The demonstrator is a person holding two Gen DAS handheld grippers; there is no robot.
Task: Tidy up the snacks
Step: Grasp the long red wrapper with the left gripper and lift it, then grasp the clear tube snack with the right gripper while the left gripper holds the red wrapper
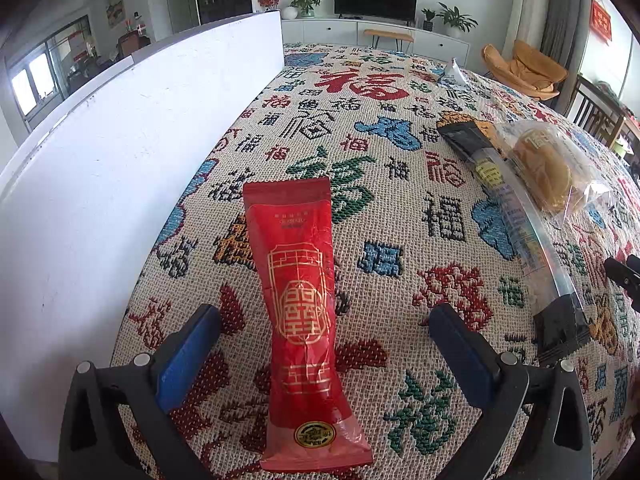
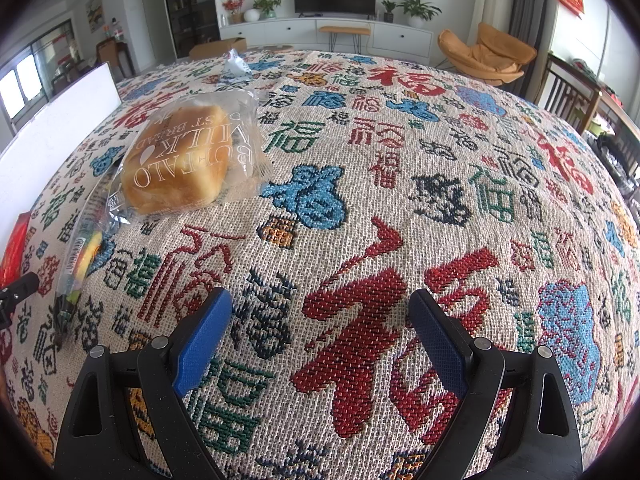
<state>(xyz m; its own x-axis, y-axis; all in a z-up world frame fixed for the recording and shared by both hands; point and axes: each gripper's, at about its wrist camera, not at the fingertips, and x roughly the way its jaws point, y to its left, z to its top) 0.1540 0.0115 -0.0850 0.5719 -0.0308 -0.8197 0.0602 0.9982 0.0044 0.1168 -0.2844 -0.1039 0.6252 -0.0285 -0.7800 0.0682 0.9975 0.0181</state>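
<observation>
A long red snack packet [image 1: 302, 312] lies on the patterned tablecloth [image 1: 380, 128], between the open jaws of my left gripper [image 1: 326, 318], which touch nothing. To its right lie a long clear-and-black packet [image 1: 508, 208] and a bagged milk bread [image 1: 548, 168]. My right gripper [image 2: 322, 308] is open and empty above bare cloth [image 2: 400, 184]. In the right wrist view the bread [image 2: 184, 164] sits ahead on the left, the long packet [image 2: 84, 256] beside it, and the red packet's edge [image 2: 14, 248] at the far left.
A tall white box wall [image 1: 132, 152] stands along the left of the table, also seen in the right wrist view [image 2: 60, 104]. A small silver-blue wrapper [image 1: 452, 74] lies at the far edge, seen from the right wrist too [image 2: 236, 68]. Chairs stand to the right.
</observation>
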